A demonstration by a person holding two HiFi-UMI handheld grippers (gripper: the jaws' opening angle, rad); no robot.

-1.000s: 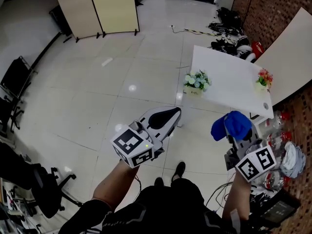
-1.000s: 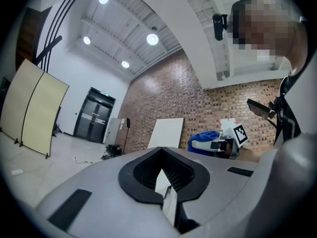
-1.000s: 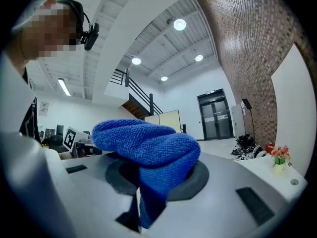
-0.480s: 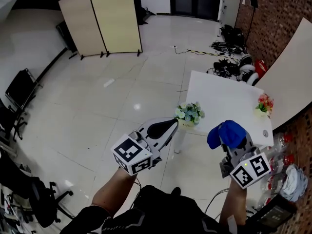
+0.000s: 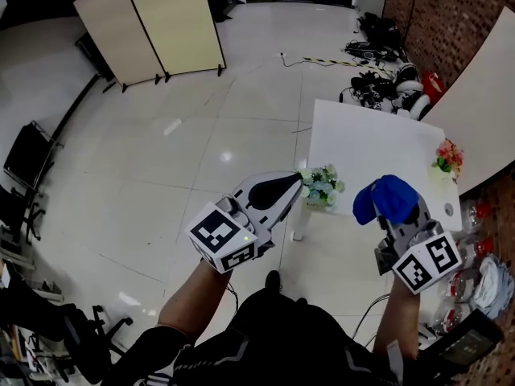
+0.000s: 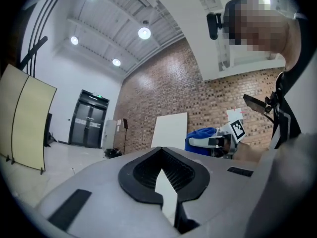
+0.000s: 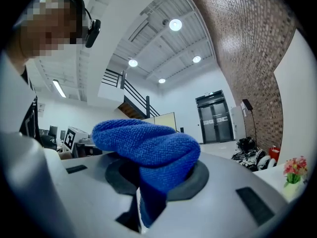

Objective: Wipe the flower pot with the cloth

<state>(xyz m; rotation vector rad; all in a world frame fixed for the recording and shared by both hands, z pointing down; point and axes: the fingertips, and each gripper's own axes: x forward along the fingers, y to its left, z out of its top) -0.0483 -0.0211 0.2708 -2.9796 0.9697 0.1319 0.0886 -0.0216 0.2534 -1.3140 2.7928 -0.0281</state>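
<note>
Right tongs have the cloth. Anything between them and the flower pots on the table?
Nothing visible. The right tongs, shut on the blue cloth, are near the white table. The white-flowered pot sits at its near corner and the red-flowered pot at its right edge, with only bare tabletop around them.

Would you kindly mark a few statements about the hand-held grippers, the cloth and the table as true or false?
1. The right hand-held gripper is shut on the cloth. True.
2. The left hand-held gripper holds a pot. False: it is shut and empty.
3. The white-flower pot and the red-flower pot stand on the table. True.
4. The cloth lies on the table. False: the right hand-held gripper holds it.
</note>
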